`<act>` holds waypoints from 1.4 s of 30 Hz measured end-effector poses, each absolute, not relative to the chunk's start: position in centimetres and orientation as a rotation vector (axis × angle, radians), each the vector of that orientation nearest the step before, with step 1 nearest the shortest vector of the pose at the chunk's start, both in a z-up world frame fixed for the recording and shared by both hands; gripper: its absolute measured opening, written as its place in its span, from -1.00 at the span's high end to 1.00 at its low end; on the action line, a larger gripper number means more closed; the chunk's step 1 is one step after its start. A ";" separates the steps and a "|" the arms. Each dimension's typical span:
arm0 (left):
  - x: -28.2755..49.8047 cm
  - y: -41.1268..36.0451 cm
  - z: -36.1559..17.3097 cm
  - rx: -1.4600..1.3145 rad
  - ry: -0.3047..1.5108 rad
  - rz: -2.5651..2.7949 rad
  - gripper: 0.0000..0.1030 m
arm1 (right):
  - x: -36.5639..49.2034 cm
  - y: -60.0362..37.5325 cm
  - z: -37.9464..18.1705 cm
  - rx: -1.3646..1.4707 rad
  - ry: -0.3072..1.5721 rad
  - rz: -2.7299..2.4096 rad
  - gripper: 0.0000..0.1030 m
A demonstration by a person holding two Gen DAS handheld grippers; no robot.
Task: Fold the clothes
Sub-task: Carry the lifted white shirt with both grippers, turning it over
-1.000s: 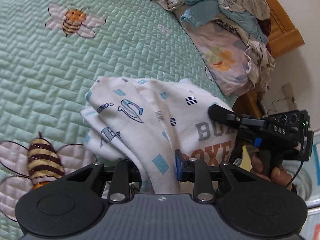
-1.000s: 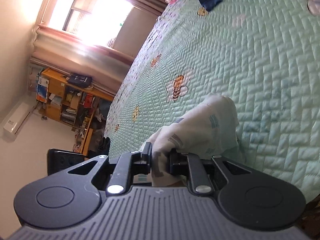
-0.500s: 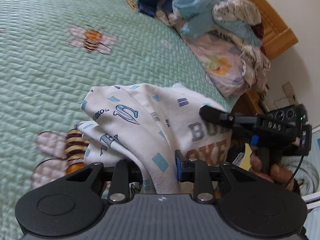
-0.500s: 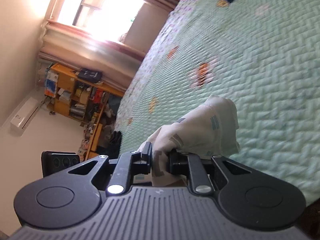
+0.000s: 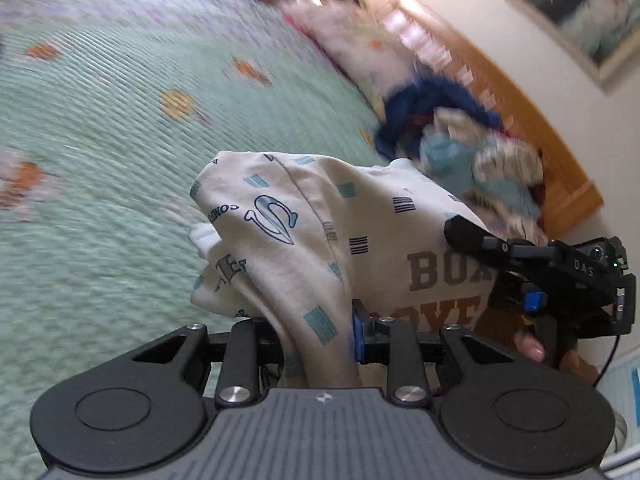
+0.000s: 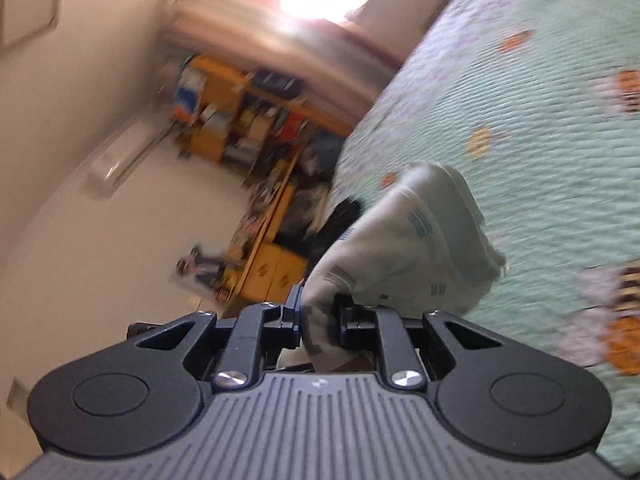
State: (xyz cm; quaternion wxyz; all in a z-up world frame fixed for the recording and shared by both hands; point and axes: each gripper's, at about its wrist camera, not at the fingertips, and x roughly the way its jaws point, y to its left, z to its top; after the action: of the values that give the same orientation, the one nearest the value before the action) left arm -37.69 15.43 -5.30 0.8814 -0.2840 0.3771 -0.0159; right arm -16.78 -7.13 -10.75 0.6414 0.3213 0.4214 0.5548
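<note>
Left tongs (image 5: pixel 316 338): black ribbed housing, two round discs, silver screws at linkage arms, blue pad on one finger, right tongs (image 6: pixel 319 320): same black build, seen side-on from the left camera with white "DAS" lettering, blue button, thin black cable, green indicator light.

soft printed cloth garment (image 5: pixel 320 240); quilted, seemingly matt bedspread (image 5: pixel 100 140).

The green bed (image 5: pixel 100 152) lies wide and bare; only the heap of clothes (image 5: pixel 460 152) by its headboard (image 5: pixel 520 120) blocks passage.
</note>
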 end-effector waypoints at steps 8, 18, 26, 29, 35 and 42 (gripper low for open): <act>-45.6 22.4 -4.4 -0.608 0.756 0.086 0.42 | -21.6 2.0 -10.0 0.676 1.023 1.389 0.61; -48.8 33.6 -7.6 -0.838 0.748 0.173 0.44 | -20.9 13.9 -11.7 0.655 1.225 1.388 0.60; -55.7 39.2 -9.5 -0.966 0.746 0.313 0.43 | -25.1 21.4 -11.2 0.587 1.418 1.382 0.60; -59.4 40.0 -10.6 -0.950 0.753 0.410 0.36 | -28.1 24.5 -11.9 0.505 1.464 1.410 0.60; -65.4 38.5 -12.9 -1.005 0.727 0.595 0.35 | -33.8 29.3 -13.2 0.323 1.531 1.506 0.60; -68.9 38.0 -15.2 -0.987 0.659 0.688 0.31 | -37.6 30.7 -14.0 0.161 1.470 1.666 0.60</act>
State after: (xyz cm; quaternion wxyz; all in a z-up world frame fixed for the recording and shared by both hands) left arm -68.88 37.99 -15.15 0.7740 -0.4556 0.3043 0.3175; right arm -37.60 30.67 -13.96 0.4412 0.0648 0.5923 0.6711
